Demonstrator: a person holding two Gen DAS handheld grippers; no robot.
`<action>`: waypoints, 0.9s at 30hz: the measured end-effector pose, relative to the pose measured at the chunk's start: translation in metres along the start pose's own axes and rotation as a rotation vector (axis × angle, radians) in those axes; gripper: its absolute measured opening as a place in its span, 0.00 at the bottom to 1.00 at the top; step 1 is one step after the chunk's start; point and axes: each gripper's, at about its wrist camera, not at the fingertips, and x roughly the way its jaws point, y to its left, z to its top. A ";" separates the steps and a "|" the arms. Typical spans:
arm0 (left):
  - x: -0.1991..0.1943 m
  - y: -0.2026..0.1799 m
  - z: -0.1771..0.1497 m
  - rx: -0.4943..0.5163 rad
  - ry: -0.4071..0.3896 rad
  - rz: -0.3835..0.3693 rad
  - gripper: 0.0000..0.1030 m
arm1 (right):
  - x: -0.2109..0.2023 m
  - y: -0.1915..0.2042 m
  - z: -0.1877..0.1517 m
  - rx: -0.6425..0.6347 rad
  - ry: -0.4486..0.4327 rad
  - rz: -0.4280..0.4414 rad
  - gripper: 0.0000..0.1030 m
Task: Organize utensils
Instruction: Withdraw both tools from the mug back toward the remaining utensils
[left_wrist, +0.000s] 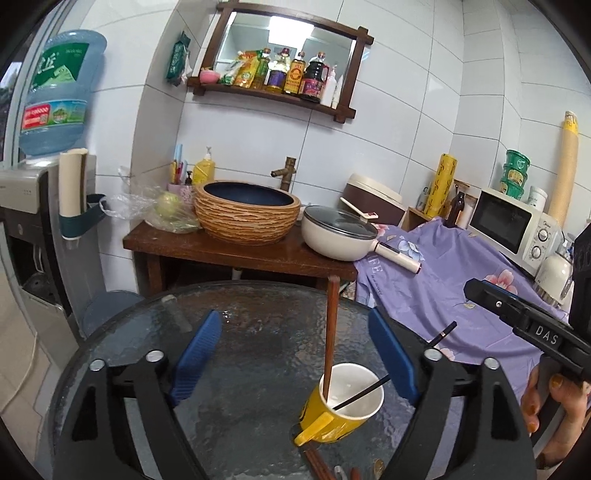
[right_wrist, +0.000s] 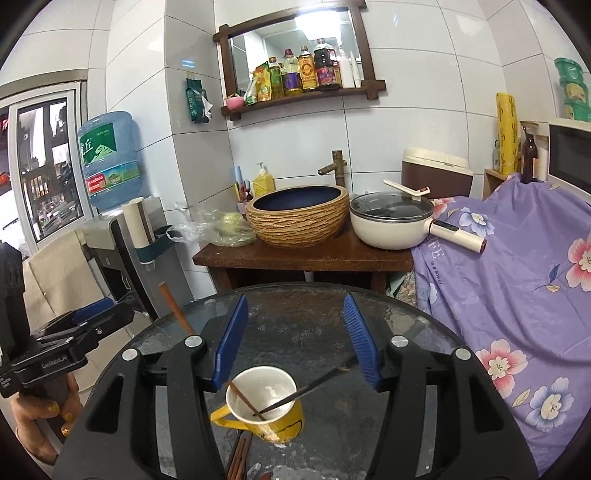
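A yellow mug (left_wrist: 341, 404) with a white inside stands on the round glass table (left_wrist: 240, 332). A brown chopstick (left_wrist: 330, 332) and a thin black chopstick (left_wrist: 369, 391) stand in it. My left gripper (left_wrist: 295, 354) is open and empty above the table, the mug just inside its right finger. My right gripper (right_wrist: 295, 339) is open and empty above the mug (right_wrist: 264, 406). The brown chopstick (right_wrist: 173, 306) and the black chopstick (right_wrist: 310, 386) lean out of the mug. More brown chopsticks (left_wrist: 317, 463) and metal utensils lie on the table before the mug.
Behind the table is a wooden stand (left_wrist: 236, 251) with a basin (left_wrist: 247, 210), a lidded pan (left_wrist: 338, 232) and a bag. A purple flowered cloth (left_wrist: 443, 280) covers the counter at right, with a microwave (left_wrist: 517, 225). A water dispenser (left_wrist: 33, 206) stands at left.
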 end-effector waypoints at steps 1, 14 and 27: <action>-0.007 -0.001 -0.006 0.010 -0.011 0.015 0.87 | -0.007 0.003 -0.008 -0.014 -0.005 -0.006 0.56; -0.076 -0.021 -0.119 0.208 0.018 0.121 0.94 | -0.080 0.046 -0.148 -0.234 0.005 -0.046 0.61; -0.106 -0.012 -0.195 0.134 0.121 0.079 0.90 | -0.111 0.033 -0.242 -0.147 0.157 -0.014 0.60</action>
